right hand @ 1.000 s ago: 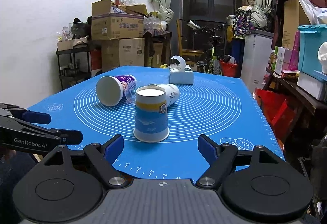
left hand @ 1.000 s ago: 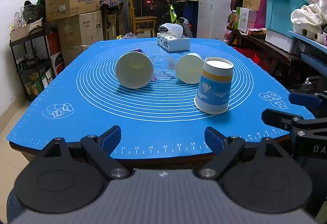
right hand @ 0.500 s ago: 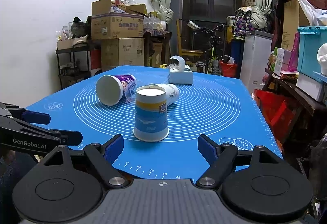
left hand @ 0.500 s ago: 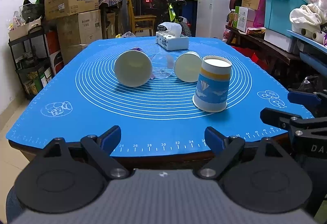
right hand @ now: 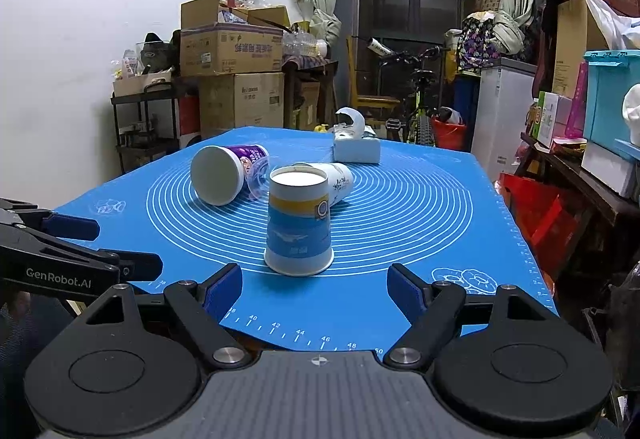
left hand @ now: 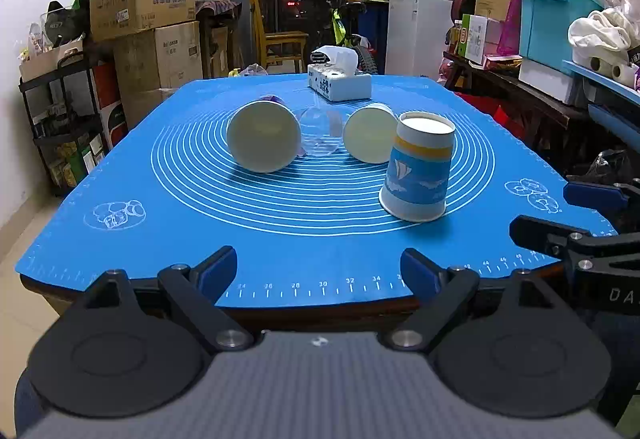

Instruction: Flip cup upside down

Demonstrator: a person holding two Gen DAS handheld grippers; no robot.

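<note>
A blue-and-yellow paper cup (left hand: 418, 169) stands upside down on the blue mat (left hand: 200, 231), rim down; it also shows in the right wrist view (right hand: 298, 227). A purple cup (right hand: 226, 179) and a white cup (right hand: 338, 183) lie on their sides behind it, with a clear plastic cup (left hand: 320, 133) between them. My left gripper (left hand: 318, 271) is open and empty at the table's front edge. My right gripper (right hand: 314, 289) is open and empty, just in front of the upside-down cup.
A white tissue box (left hand: 339, 83) sits at the far end of the mat. Cardboard boxes (left hand: 144, 7) and a shelf stand to the left, storage bins (left hand: 556, 23) and shelves to the right. The mat's front edge overhangs the table.
Both grippers have drawn back slightly from the table. The cups have not moved.
</note>
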